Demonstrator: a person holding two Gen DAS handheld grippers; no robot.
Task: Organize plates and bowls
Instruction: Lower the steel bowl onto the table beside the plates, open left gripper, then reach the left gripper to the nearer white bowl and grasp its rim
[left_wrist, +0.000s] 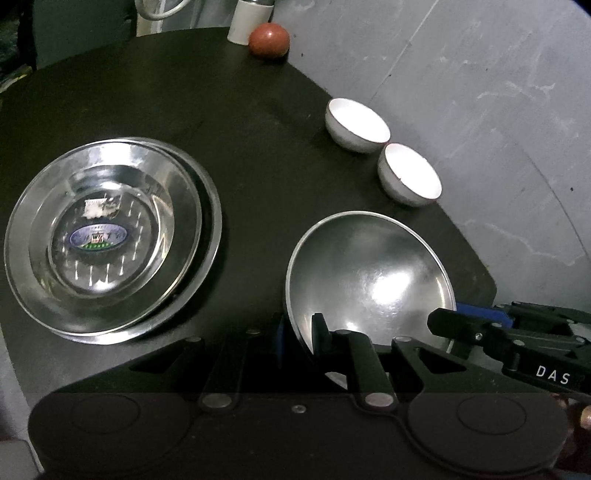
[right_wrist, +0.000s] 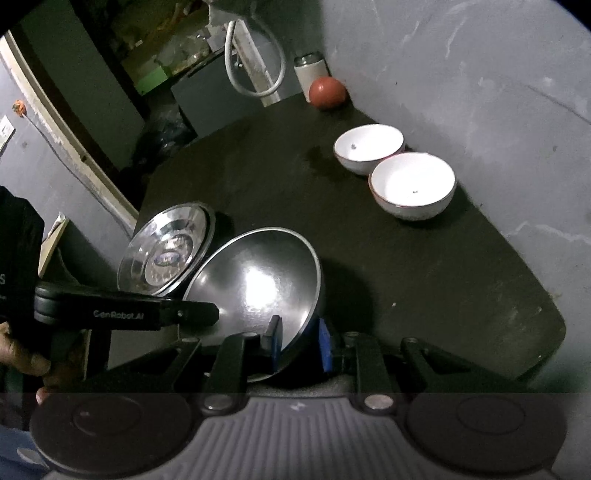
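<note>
A wide steel bowl (left_wrist: 369, 273) (right_wrist: 258, 280) is held tilted over the dark table (left_wrist: 258, 129), just right of a stack of steel plates (left_wrist: 110, 240) (right_wrist: 168, 254). My left gripper (left_wrist: 300, 336) is shut on the bowl's near-left rim. My right gripper (right_wrist: 299, 343), with blue pads, is shut on the opposite rim and reaches in from the right in the left wrist view (left_wrist: 454, 317). The left gripper (right_wrist: 210, 314) shows from the side in the right wrist view. Two white bowls (left_wrist: 356, 125) (left_wrist: 410, 173) stand side by side near the wall.
A red ball (left_wrist: 269, 40) (right_wrist: 327, 93) and a white container (left_wrist: 247, 18) sit at the table's far corner. A grey wall (left_wrist: 480, 110) runs along the right edge. A person's hand (right_wrist: 26, 358) holds the left gripper's handle. The table edge drops off at the left.
</note>
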